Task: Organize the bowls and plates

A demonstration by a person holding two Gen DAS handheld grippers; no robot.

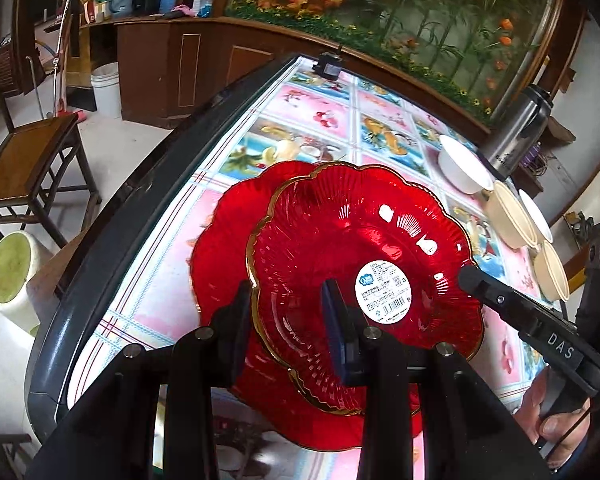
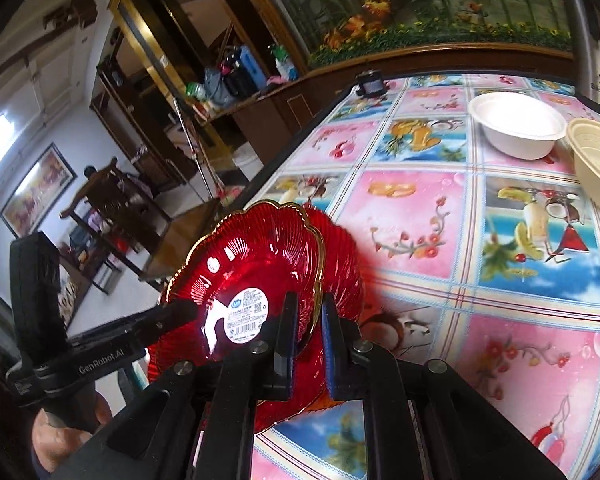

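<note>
1. Inspecting both wrist views, we find two red glass plates near the table's edge: the upper red plate [image 1: 364,256], gold-rimmed and carrying a white label [image 1: 384,290], sits over the lower red plate [image 1: 228,220], offset so the lower one shows on one side.
2. The left gripper [image 1: 290,320] has its jaws part-spread astride the near rim of the upper plate, one finger outside the rim and one over the plate's inside. We cannot tell whether the pads press on the glass.
3. The right gripper [image 2: 310,336] has its jaws nearly together, pinching the opposite rim of the upper plate between the pads.
4. We judge the step in hand to be stacking the plates: the upper plate looks tilted and not yet nested squarely.
5. The white bowl [image 2: 516,124] and the cream bowl [image 2: 596,168] stand apart on the patterned tablecloth [image 2: 520,320], not yet gathered.
6. The next move calls for sliding the upper plate sideways until the rims align, lowering it level, then releasing. Glass on glass warrants a gentle set-down.
</note>
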